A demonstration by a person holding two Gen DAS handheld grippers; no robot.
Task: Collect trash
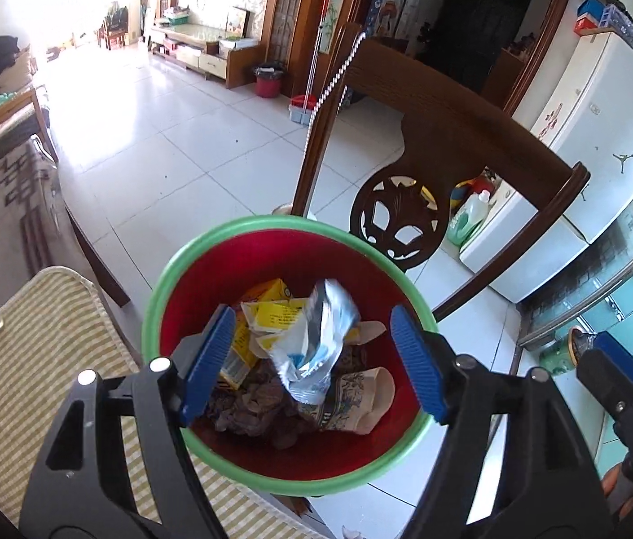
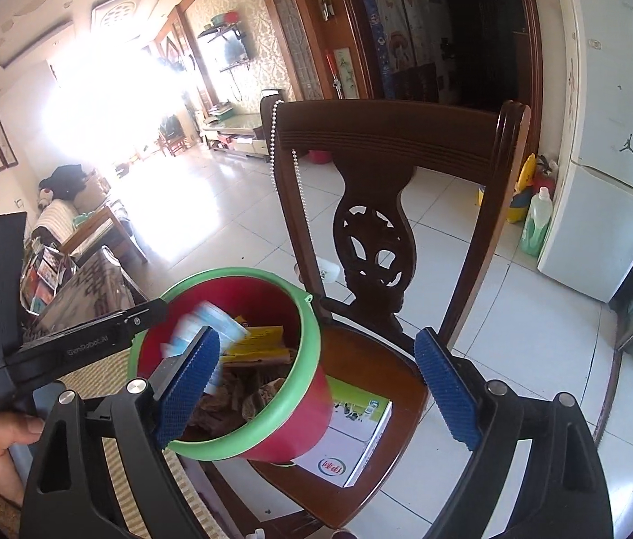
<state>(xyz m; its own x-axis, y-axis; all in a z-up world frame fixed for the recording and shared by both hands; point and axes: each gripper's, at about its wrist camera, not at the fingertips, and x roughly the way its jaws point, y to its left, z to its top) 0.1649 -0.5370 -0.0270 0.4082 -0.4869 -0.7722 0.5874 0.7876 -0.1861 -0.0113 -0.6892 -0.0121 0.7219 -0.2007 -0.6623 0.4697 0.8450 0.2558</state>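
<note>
A red trash bin with a green rim (image 1: 173, 278) stands below my left gripper (image 1: 312, 359), which is open right above its mouth. A crumpled white and blue wrapper (image 1: 316, 346) is between the blue pads, free of them, over the bin; it looks blurred in the right wrist view (image 2: 208, 319). Yellow packets (image 1: 271, 310), brown crumpled paper (image 1: 253, 408) and a patterned paper cup (image 1: 361, 390) lie inside. My right gripper (image 2: 325, 382) is open and empty beside the bin (image 2: 312, 341), over a chair seat.
A dark wooden chair (image 2: 375, 233) stands behind the bin, with a white and green box (image 2: 352, 431) on its seat. A striped cloth (image 1: 24, 382) covers the surface at left. A white fridge (image 2: 604, 179) stands right. A tiled floor (image 1: 182, 134) stretches ahead.
</note>
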